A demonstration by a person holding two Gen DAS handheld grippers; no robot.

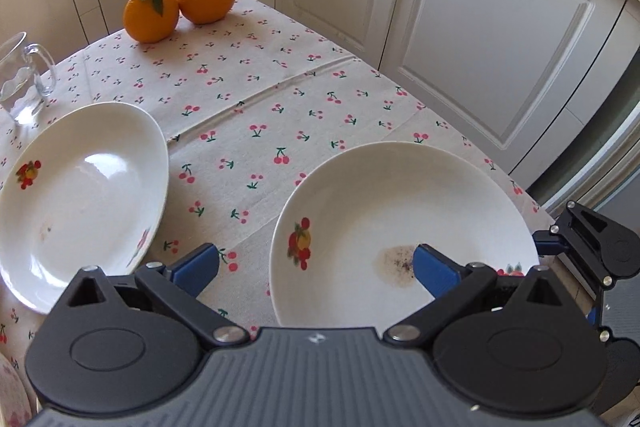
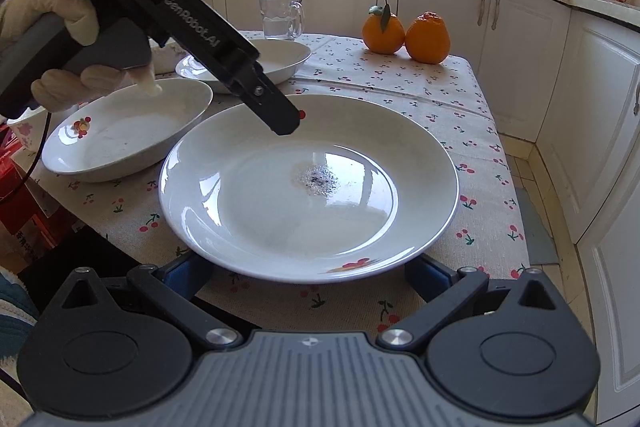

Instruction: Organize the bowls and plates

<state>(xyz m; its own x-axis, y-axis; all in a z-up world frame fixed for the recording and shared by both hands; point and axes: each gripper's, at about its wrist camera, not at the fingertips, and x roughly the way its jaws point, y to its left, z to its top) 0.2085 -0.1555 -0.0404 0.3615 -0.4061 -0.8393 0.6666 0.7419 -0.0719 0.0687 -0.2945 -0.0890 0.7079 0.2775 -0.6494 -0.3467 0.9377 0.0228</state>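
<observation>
A white plate (image 2: 308, 187) with a dark stain in its middle lies on the cherry-print tablecloth (image 2: 460, 95); it shows as the stained plate (image 1: 400, 211) in the left wrist view. My right gripper (image 2: 310, 275) is open at its near rim, a blue finger (image 2: 188, 275) low on each side. My left gripper (image 1: 318, 269) is open across the plate's other rim, one finger (image 1: 436, 271) over the plate and the other over the cloth. A gloved hand (image 2: 60, 27) holds the left gripper (image 2: 284, 121). Two more white plates (image 2: 128, 131) (image 2: 260, 63) lie beyond.
A glass mug (image 2: 280, 17) with water stands at the table's far side and two oranges (image 2: 404, 33) at the far corner. A clean plate (image 1: 80, 195) sits near the mug (image 1: 24, 83). White cabinets (image 1: 480, 47) surround the table. A floral cup (image 2: 24, 131) is at the left.
</observation>
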